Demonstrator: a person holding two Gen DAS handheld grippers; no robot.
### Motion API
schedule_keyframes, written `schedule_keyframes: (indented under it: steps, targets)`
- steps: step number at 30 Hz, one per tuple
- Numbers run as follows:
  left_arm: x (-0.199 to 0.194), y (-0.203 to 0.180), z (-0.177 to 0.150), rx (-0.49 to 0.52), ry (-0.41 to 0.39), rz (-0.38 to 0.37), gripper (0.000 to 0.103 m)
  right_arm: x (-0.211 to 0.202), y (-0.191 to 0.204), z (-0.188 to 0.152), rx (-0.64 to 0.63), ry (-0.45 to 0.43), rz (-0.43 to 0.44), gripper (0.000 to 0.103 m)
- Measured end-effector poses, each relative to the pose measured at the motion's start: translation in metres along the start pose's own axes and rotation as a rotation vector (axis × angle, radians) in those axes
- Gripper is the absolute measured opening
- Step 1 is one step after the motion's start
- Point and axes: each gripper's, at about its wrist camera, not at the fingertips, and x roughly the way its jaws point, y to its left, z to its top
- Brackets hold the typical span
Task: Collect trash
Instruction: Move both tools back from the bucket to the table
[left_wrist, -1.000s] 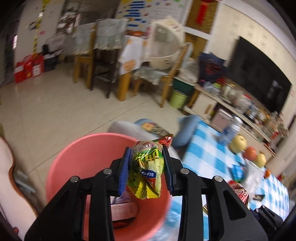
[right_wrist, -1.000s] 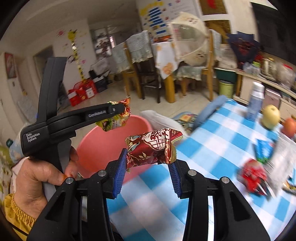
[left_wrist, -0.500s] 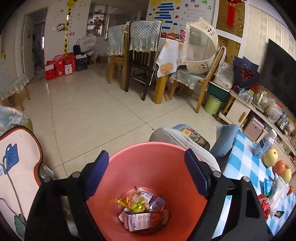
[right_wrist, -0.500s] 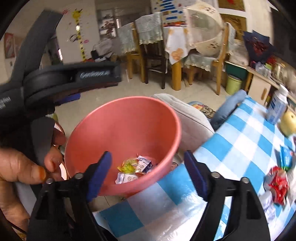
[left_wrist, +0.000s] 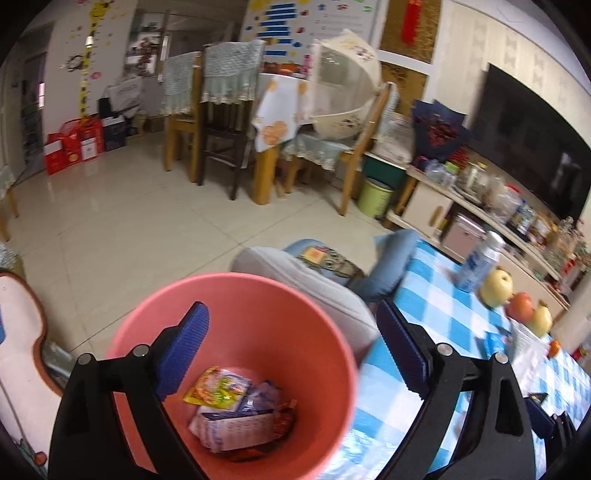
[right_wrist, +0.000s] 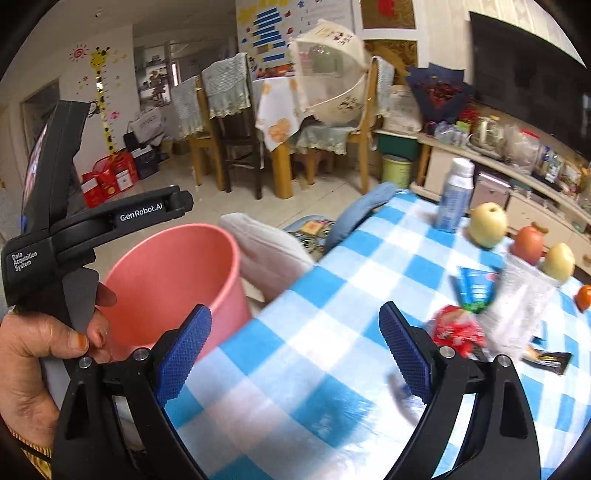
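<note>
A pink bin (left_wrist: 236, 295) stands on the floor beside the blue-checked table (left_wrist: 436, 325); it also shows in the right wrist view (right_wrist: 173, 273). Several wrappers (left_wrist: 229, 410) lie at its bottom, a yellow-green one (left_wrist: 218, 391) on top. My left gripper (left_wrist: 291, 354) is open and empty above the bin. My right gripper (right_wrist: 295, 350) is open and empty over the table's near edge (right_wrist: 314, 369). On the table lie a red wrapper (right_wrist: 456, 330), a blue packet (right_wrist: 474, 286), a clear bag (right_wrist: 524, 302) and a dark wrapper (right_wrist: 550, 358).
A white-blue bottle (right_wrist: 454, 195), two pears (right_wrist: 487, 225) and an apple (right_wrist: 530, 240) stand at the table's far side. A grey cushion (right_wrist: 266, 251) sits between bin and table. Dining chairs (left_wrist: 221, 122) and a green pail (left_wrist: 375, 195) stand beyond.
Both grippers opened and dropped their wrappers into the pink bin. The right gripper has since swung right, from over the bin to over the table.
</note>
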Motion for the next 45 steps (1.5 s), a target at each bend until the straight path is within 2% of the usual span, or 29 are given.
schedule_keyframes:
  steps: [4,14,19,33,45]
  targets:
    - [0.001,-0.022,-0.006,0.047,0.002,-0.031,0.092,-0.013,-0.015,-0.007,-0.006,-0.01,-0.05,0.091]
    - [-0.001,-0.063,-0.02,0.084,-0.001,-0.128,0.092,-0.037,-0.052,-0.026,0.002,-0.033,-0.144,0.091]
    - [-0.001,-0.092,-0.031,0.157,-0.003,-0.162,0.092,-0.046,-0.073,-0.034,0.03,-0.036,-0.168,0.091]
    - [0.004,-0.173,-0.068,0.379,0.043,-0.244,0.092,-0.051,-0.142,-0.064,0.144,0.044,-0.245,0.093]
    - [0.005,-0.229,-0.102,0.518,0.072,-0.301,0.092,-0.058,-0.192,-0.081,0.21,0.089,-0.301,0.093]
